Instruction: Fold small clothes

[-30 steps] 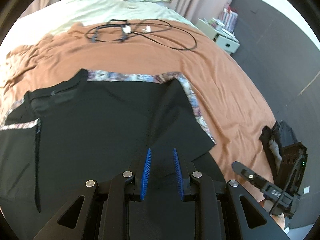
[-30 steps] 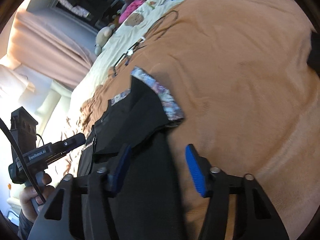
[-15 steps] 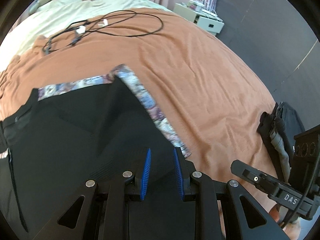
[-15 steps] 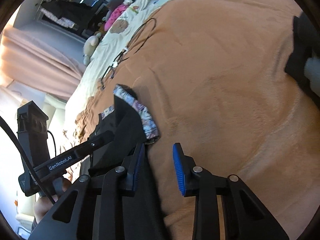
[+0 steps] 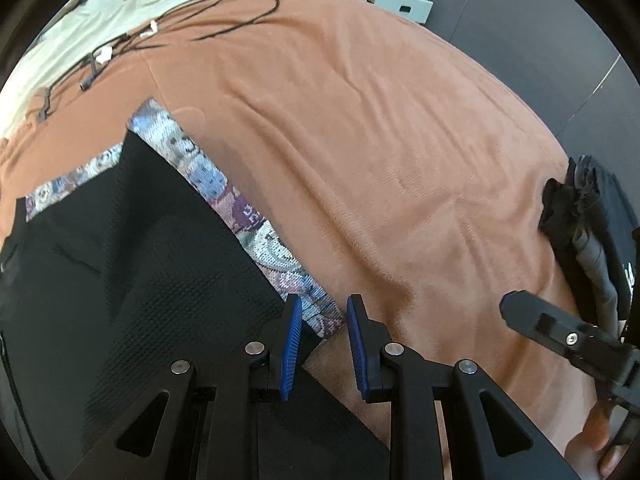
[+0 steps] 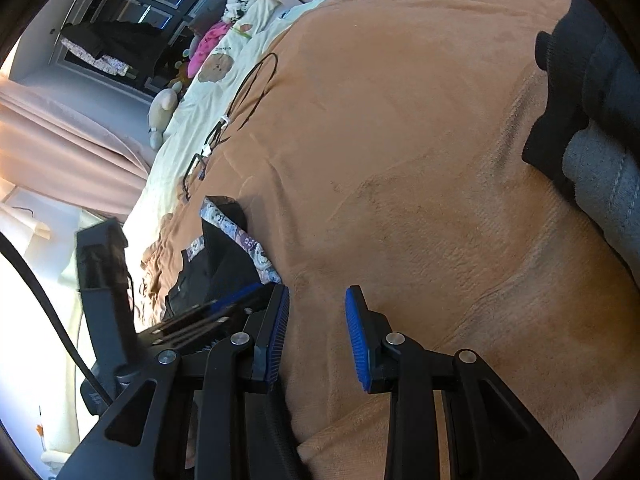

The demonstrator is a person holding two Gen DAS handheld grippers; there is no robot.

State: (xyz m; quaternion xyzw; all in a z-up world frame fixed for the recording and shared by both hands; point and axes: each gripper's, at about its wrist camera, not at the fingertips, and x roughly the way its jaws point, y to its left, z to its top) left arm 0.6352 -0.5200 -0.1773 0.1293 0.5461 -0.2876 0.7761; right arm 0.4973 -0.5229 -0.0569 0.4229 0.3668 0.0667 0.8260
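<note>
The left tongs (image 5: 322, 344) stand partly open at the corner of a black garment (image 5: 120, 280), whose patterned trim (image 5: 248, 224) runs between the two blue pads; neither pad is clearly pressed against the cloth, so whether they have hold of it cannot be told. The right tongs (image 6: 316, 336) hang open over bare brown blanket (image 6: 400, 140), gripping nothing, with the left tool's black body just beside their left finger. The garment lies flat on the blanket toward the near edge of the bed, one flap turned so that the trim shows along two sides. A pile of dark folded clothes (image 5: 592, 232) sits near the bed's right edge, well apart from the garment. Black cables (image 5: 224, 16) loop across the far part of the blanket, where a cream sheet (image 5: 80, 32) begins.
</note>
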